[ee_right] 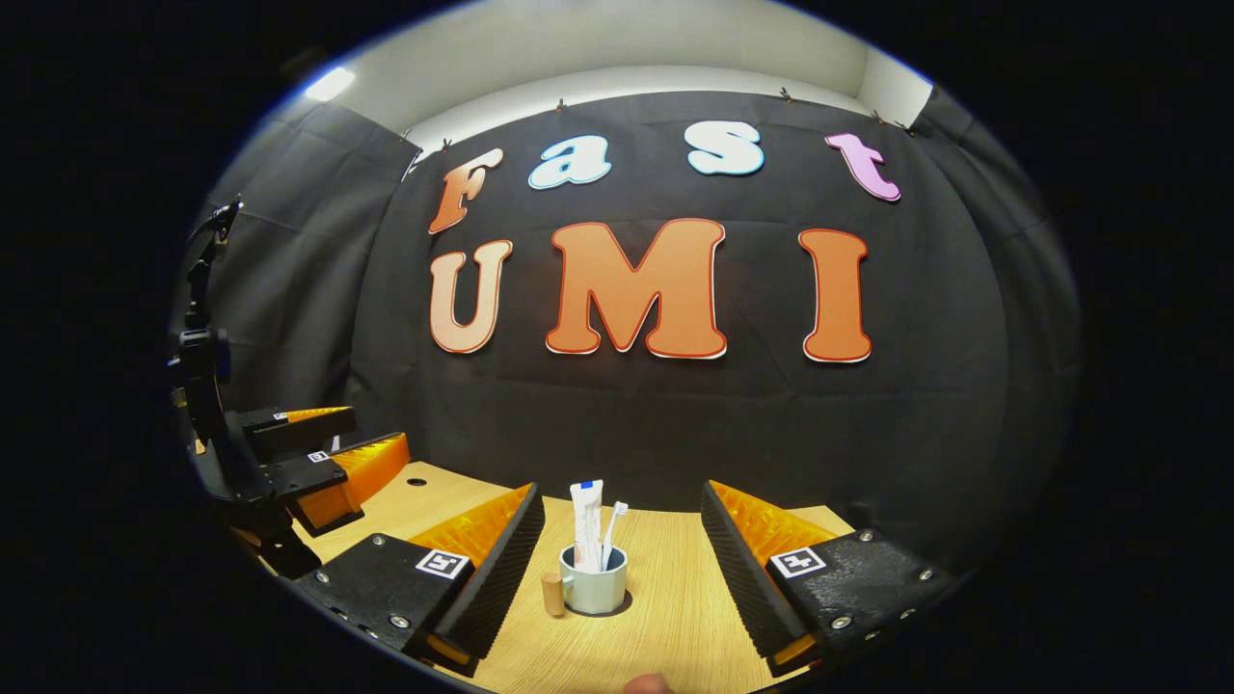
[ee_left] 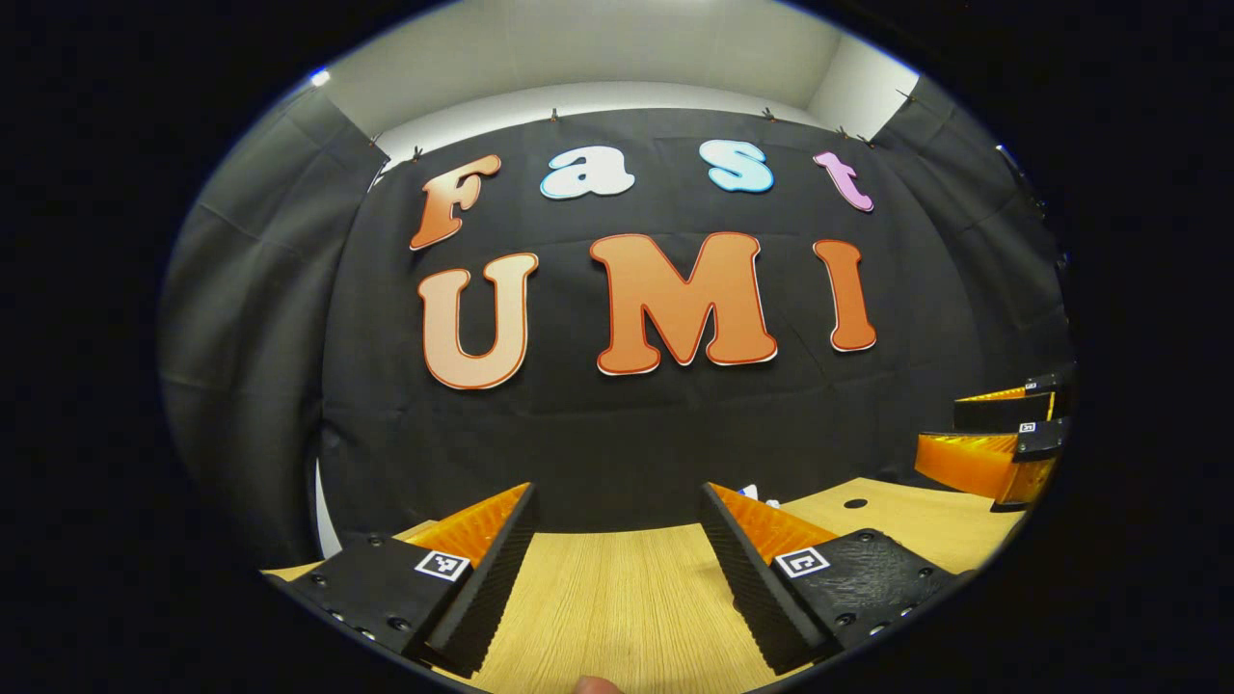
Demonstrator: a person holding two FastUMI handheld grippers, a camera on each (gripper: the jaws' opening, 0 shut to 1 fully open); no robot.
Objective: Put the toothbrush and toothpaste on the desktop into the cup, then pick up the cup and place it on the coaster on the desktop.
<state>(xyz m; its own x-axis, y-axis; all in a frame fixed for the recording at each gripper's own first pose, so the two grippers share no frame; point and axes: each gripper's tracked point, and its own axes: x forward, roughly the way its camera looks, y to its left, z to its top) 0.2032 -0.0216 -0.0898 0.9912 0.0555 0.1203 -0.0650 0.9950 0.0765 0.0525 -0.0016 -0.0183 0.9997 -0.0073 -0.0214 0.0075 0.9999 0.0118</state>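
Bare desktop surrounds the cup holding toothbrush and toothpaste, centred between the wide right gripper; left gripper also wide.

My right gripper hung above the desktop with its jaws spread wide and nothing between them. Ahead of it, in the gap between my fingers, the cup stood upright on a dark coaster. The toothpaste and the toothbrush stood in the cup, both poking above its rim, the brush leaning slightly to the right. The cup's wooden handle pointed left. Toward the desktop's far left corner my left gripper hovered, its fingers apart and pointing right, near a small dark hole in the desktop.
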